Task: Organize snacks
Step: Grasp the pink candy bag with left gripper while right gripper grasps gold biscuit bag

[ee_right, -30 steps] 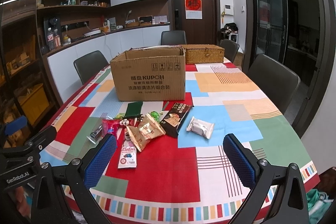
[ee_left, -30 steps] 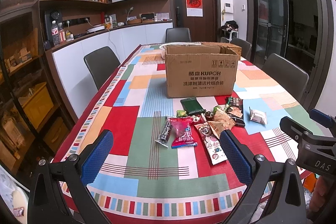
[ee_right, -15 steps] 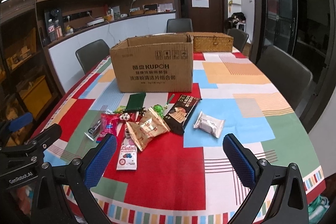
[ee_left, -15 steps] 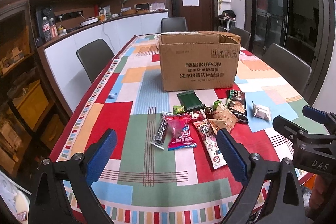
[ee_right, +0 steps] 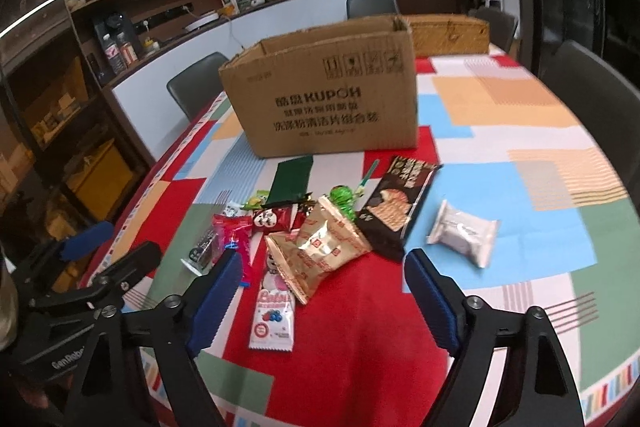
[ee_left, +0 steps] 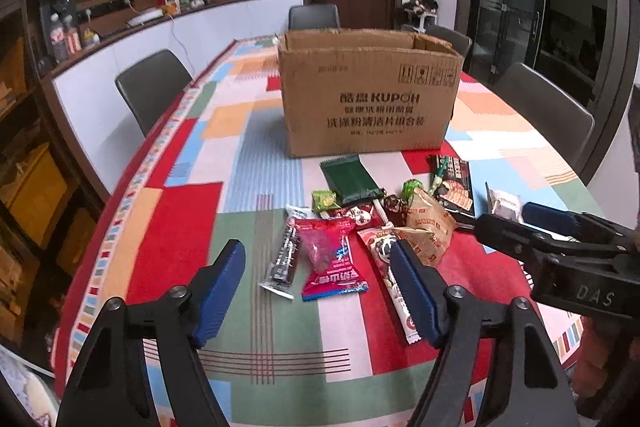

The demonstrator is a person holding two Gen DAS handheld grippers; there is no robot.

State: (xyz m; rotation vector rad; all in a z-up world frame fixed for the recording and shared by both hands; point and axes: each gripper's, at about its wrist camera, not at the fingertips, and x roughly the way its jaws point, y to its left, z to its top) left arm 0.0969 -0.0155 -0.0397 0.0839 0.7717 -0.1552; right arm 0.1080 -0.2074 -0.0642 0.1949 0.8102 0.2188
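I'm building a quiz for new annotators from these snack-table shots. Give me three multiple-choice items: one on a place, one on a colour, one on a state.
1. Where does the white packet lie?
A. inside the cardboard box
B. alone on a blue patch, right of the pile
C. on a chair

2. What colour is the flat packet nearest the cardboard box?
A. dark green
B. yellow
C. white

3. How is the left claw?
A. shut on a packet
B. open, holding nothing
C. inside the box

B: it sits apart on blue cloth.
A: its wrapper is dark green.
B: its pads stand wide apart, empty.
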